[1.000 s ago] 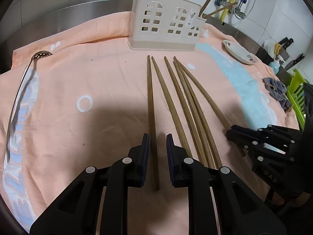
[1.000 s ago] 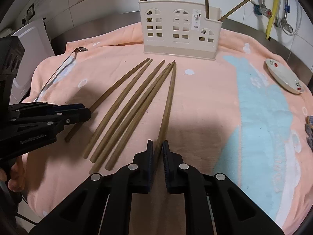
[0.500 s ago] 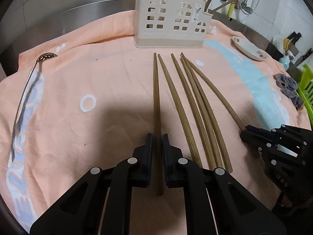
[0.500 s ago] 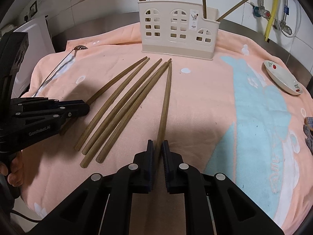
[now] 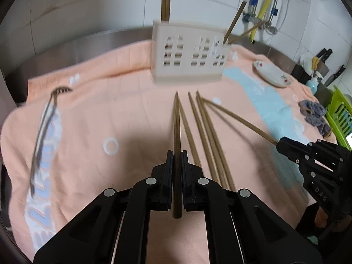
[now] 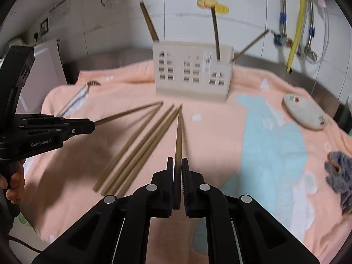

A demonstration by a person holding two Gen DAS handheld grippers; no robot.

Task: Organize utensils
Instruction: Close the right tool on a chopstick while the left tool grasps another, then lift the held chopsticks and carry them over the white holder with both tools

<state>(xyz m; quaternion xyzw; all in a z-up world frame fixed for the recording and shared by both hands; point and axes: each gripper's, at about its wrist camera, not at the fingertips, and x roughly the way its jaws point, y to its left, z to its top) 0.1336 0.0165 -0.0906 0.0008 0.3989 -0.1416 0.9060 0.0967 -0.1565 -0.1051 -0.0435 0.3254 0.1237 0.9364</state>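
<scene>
My left gripper (image 5: 176, 155) is shut on a brown chopstick (image 5: 176, 121), holding it near its thick end, tip raised toward the holder. My right gripper (image 6: 177, 161) is shut on another chopstick (image 6: 179, 132), lifted off the towel. Each gripper shows in the other view: the right gripper (image 5: 282, 144) at the right edge, the left gripper (image 6: 90, 125) at the left, each with its stick. The other chopsticks (image 6: 140, 147) lie fanned on the peach towel (image 6: 220, 136). The cream utensil holder (image 6: 193, 72) stands behind them with three chopsticks upright in it.
A metal spoon (image 5: 44, 118) lies at the towel's left edge. A small white dish (image 6: 305, 114) and a grey cloth (image 6: 338, 176) lie at the right. A green rack (image 5: 341, 114) and knives stand beyond; steel sink rim and tiled wall are behind.
The left gripper's jaws closed on the leftmost chopstick. Both grippers then rose, each lifting its chopstick off the towel. The view has tilted up toward the wall.
</scene>
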